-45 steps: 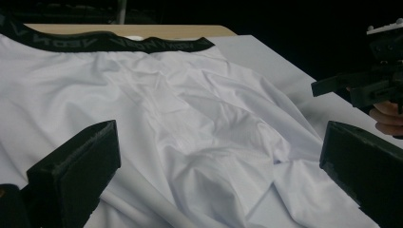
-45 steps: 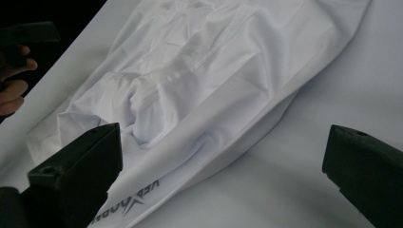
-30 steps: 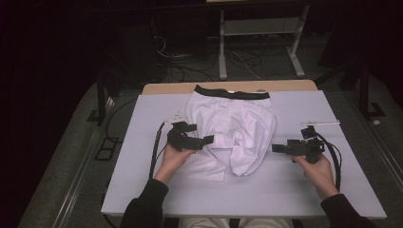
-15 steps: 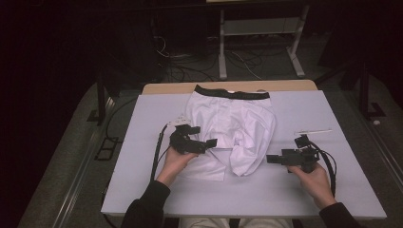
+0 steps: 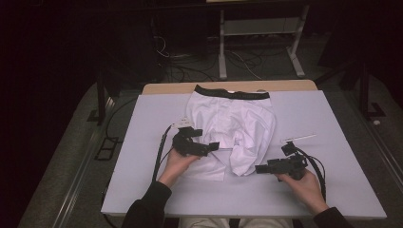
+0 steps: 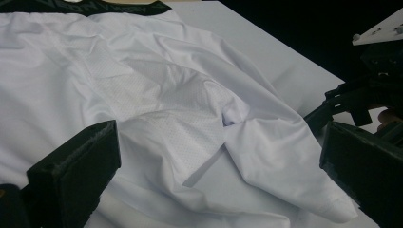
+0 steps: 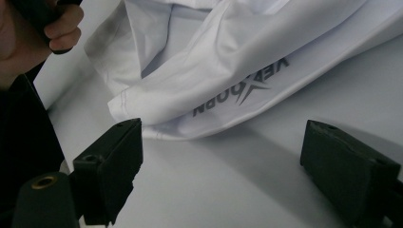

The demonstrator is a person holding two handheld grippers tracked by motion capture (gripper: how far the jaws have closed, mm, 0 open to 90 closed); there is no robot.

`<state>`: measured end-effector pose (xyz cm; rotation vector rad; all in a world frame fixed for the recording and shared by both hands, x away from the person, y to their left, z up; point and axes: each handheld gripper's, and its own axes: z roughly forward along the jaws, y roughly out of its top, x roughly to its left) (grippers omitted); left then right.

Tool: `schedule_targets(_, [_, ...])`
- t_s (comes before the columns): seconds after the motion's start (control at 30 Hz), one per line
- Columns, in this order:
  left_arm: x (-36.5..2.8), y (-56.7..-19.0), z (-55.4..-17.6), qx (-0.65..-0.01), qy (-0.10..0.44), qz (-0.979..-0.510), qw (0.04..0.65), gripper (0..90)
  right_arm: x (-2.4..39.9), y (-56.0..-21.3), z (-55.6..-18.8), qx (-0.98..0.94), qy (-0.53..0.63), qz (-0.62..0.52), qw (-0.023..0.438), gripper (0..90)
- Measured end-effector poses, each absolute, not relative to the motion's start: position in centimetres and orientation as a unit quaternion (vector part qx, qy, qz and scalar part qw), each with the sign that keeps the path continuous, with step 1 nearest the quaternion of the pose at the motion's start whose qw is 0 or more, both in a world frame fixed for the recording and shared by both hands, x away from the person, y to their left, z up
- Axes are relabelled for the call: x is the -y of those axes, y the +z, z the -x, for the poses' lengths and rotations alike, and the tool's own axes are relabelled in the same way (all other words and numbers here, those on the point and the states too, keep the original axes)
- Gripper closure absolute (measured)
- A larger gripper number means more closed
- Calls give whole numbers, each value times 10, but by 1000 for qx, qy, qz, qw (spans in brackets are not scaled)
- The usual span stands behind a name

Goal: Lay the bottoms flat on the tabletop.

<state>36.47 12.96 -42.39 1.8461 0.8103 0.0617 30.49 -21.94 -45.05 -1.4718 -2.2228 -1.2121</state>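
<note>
Upside-down grey print "VEXBORN" on the white shorts [image 7: 228, 71]

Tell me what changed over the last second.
The right gripper slid toward the person and inward, from beside the white shorts to just in front of the hem of their near leg. Its jaws have just been closing a little, with nothing between them; they stand open, short of the cloth. The left gripper stayed over the shorts' left leg, open. The shorts lie as before on the table.
</note>
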Motion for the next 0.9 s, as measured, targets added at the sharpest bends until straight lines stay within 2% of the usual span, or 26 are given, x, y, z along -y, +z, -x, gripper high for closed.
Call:
schedule_targets(0.17, [-128,-426,-365,-337,25,-779,527,0,212,-453,-305,760,-405,493,120,170])
schedule_targets(0.33, [-124,-428,-365,-334,24,-783,524,1,200,-455,-309,764,-407,480,145,282])
schedule_targets(0.37, [-124,-428,-365,-332,24,-785,522,0,198,-457,-311,760,-409,480,157,322])
schedule_targets(0.43, [-122,-428,-364,-330,25,-787,520,0,193,-459,-314,758,-408,479,173,482])
schedule_targets(0.57, [-121,-428,-363,-327,24,-788,521,0,183,-460,-315,775,-389,468,167,733])
schedule_targets(0.63, [-121,-428,-363,-327,24,-788,521,0,182,-457,-313,780,-386,466,155,809])
schedule_targets(0.7, [-121,-427,-363,-326,25,-789,520,0,185,-454,-312,780,-387,467,151,840])
schedule_targets(0.9, [-121,-427,-362,-326,27,-788,521,0,209,-446,-307,768,-396,473,173,853])
